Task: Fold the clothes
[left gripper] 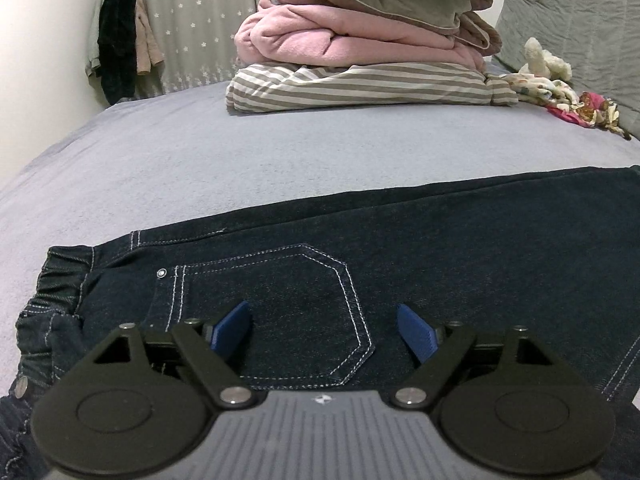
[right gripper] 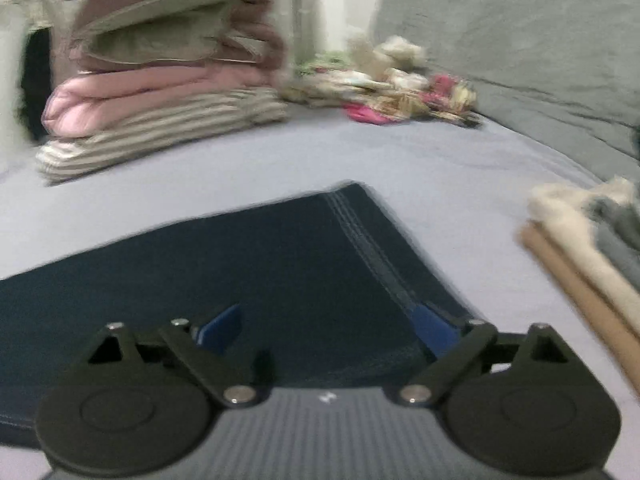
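At six o'clock the left gripper (left gripper: 324, 326) is seen with jaws apart over the back pocket of the dark jeans (left gripper: 400, 240), nothing clamped. The right gripper (right gripper: 328, 330) is likewise spread above the jeans' hem. Folded bedding (left gripper: 360, 52) is stacked at twelve o'clock on the bed (left gripper: 180, 160).

My blue-padded left tongs (left gripper: 324, 332) face dark navy denim jeans (left gripper: 420, 248) with white stitching; beyond, a grey-and-white striped folded quilt (left gripper: 360, 88) under pink bedding (left gripper: 320, 36).
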Tool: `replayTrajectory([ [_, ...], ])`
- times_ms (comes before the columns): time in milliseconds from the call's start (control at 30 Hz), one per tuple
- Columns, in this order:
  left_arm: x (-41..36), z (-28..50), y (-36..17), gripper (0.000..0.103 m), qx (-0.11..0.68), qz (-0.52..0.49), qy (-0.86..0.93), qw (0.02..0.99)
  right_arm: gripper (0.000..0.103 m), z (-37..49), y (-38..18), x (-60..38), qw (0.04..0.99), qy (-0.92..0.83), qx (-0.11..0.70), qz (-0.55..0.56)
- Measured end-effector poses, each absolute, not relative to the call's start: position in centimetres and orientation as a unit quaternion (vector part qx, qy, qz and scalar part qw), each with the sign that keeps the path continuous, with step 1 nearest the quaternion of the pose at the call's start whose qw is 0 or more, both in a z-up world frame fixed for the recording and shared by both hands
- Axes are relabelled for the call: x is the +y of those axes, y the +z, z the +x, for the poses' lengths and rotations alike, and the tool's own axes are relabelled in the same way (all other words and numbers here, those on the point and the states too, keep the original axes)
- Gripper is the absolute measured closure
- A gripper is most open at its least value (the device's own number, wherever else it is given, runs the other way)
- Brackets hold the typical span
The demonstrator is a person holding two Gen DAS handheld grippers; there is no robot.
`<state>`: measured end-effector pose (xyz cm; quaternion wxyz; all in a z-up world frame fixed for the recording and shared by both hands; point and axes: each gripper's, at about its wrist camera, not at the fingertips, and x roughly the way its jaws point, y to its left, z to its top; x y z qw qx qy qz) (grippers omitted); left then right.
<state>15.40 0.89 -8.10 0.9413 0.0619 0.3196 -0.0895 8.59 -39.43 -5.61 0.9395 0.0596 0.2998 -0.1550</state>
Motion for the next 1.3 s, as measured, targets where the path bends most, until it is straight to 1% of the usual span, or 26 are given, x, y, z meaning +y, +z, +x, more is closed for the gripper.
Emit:
replayTrajectory([
  [33,0.9,15.4,-8.1,0.020,0.320,0.062,-0.089,0.941,0.005,9.2,-5.5,-37.8,0.943,-0.135,0.299,0.054],
  [167,0.9,15.5,-8.1,0.020,0.320,0.062,-0.089,0.941,0.004,12.8,-6.2,-30.8,0.949,-0.051,0.309,0.028],
  [333,0.9,15.6,-8.0,0.019,0.321,0.063,-0.088,0.941,0.004,15.7,-7.3,-23.5,0.947,0.011,0.322,0.001],
  [767,0.9,15.7,-8.1,0.018,0.321,0.064,-0.086,0.941,0.001,18.5,-10.3,-14.9,0.934,0.056,0.353,-0.029],
  [833,0.9,15.7,-8.1,0.018,0.321,0.064,-0.085,0.941,0.000,18.8,-10.9,-14.7,0.934,0.052,0.352,-0.045],
  [1000,0.8,15.8,-8.1,0.018,0.321,0.065,-0.085,0.941,0.000,18.8,-10.9,-15.7,0.934,0.043,0.353,-0.045],
  [1300,0.7,15.8,-8.1,0.017,0.321,0.065,-0.084,0.941,0.000,17.9,-10.4,-21.7,0.934,-0.012,0.357,-0.031],
])
